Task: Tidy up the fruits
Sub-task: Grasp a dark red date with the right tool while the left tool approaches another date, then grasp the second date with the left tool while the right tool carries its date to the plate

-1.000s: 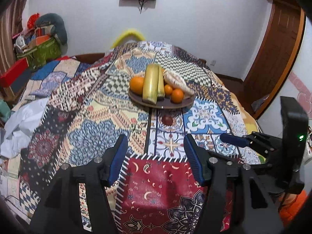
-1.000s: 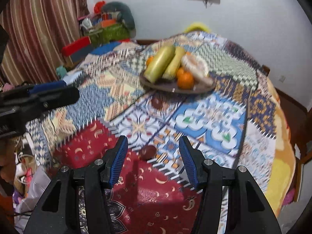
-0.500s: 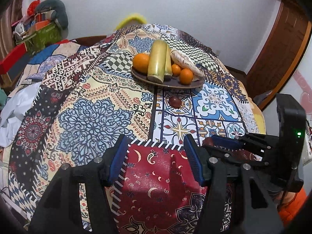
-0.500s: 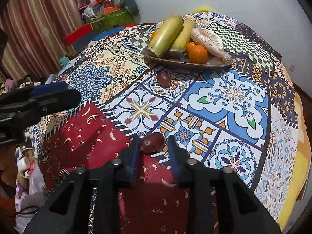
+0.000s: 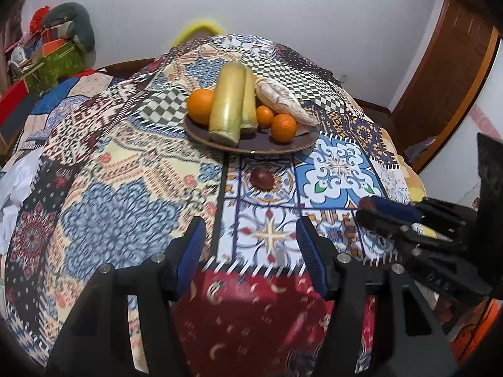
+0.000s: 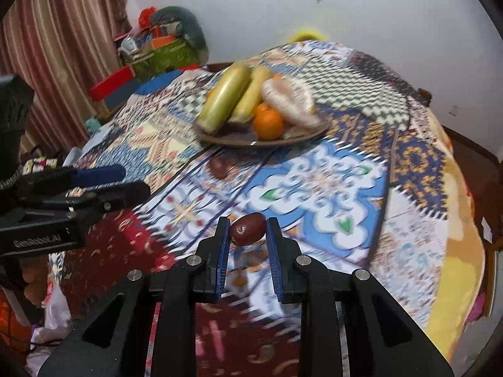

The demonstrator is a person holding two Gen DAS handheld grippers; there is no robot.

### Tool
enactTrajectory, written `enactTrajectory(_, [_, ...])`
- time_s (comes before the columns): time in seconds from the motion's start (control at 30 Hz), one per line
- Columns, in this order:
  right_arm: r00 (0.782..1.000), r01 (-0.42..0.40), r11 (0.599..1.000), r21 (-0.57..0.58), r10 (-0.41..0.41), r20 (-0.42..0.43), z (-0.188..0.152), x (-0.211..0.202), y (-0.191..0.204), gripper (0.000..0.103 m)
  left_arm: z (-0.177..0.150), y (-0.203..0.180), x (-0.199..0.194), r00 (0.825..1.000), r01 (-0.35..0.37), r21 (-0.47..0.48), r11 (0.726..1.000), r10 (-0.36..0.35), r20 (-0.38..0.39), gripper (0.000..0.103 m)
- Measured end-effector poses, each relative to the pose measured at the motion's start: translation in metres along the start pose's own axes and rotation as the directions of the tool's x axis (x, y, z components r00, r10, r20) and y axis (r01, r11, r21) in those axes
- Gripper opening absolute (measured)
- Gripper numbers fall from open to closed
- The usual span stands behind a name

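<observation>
My right gripper (image 6: 246, 231) is shut on a small dark red fruit (image 6: 248, 229), held just above the patterned cloth. In the left wrist view that gripper (image 5: 366, 209) shows at the right with the fruit (image 5: 365, 202) at its tip. A second dark red fruit (image 5: 262, 178) lies on the cloth just in front of the brown plate (image 5: 276, 147), also seen, blurred, as the second fruit (image 6: 219, 167) in the right wrist view. The plate (image 6: 220, 138) carries oranges (image 5: 284, 127), two long yellow-green pieces (image 5: 227, 105) and a pale peeled fruit (image 5: 281, 100). My left gripper (image 5: 251, 235) hangs open over the cloth, nothing between its fingers.
A patchwork cloth (image 5: 125, 188) covers the round table. Boxes and bags (image 6: 157, 50) are piled at the far left by a striped curtain (image 6: 63, 47). A wooden door (image 5: 446, 72) stands at the right. A yellow chair back (image 5: 198, 30) rises behind the table.
My right gripper closed on the near dark red fruit and lifted it off the cloth. Both grippers moved forward toward the plate.
</observation>
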State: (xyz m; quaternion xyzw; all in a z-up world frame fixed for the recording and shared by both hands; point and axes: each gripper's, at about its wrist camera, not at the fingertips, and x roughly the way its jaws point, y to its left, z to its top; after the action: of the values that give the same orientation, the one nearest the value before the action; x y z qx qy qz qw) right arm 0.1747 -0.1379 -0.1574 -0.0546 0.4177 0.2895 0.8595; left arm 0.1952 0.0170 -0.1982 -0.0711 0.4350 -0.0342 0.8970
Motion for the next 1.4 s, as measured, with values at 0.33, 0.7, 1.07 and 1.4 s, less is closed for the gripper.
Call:
enactTrajectory(0.33, [0.999, 0.028, 0.998, 0.060, -0.030, 0.037, 0.007, -0.004, -0.036, 0.021, 0.019, -0.015, 0.044, 0.999, 0.007, 0.049, 0.999, -0.005, -0.040, 0.042])
enactTrajectory(0.7, [0.999, 0.008, 0.997, 0.078, -0.010, 0.035, 0.010, 0.006, -0.046, 0.021, 0.034, -0.019, 0.078, 0.997, 0.002, 0.097, 0.995, 0.006, -0.081, 0.036])
enactTrajectory(1.07, [1.000, -0.002, 0.997, 0.079, 0.001, 0.015, 0.010, 0.019, -0.046, 0.021, 0.037, -0.006, 0.089, 0.997, 0.012, 0.050, 0.999, -0.007, -0.082, 0.025])
enactTrajectory(1.4, [0.999, 0.001, 0.998, 0.068, -0.004, 0.042, 0.022, 0.015, -0.043, 0.021, 0.035, -0.012, 0.069, 1.000, -0.004, 0.076, 0.997, 0.006, -0.025, 0.024])
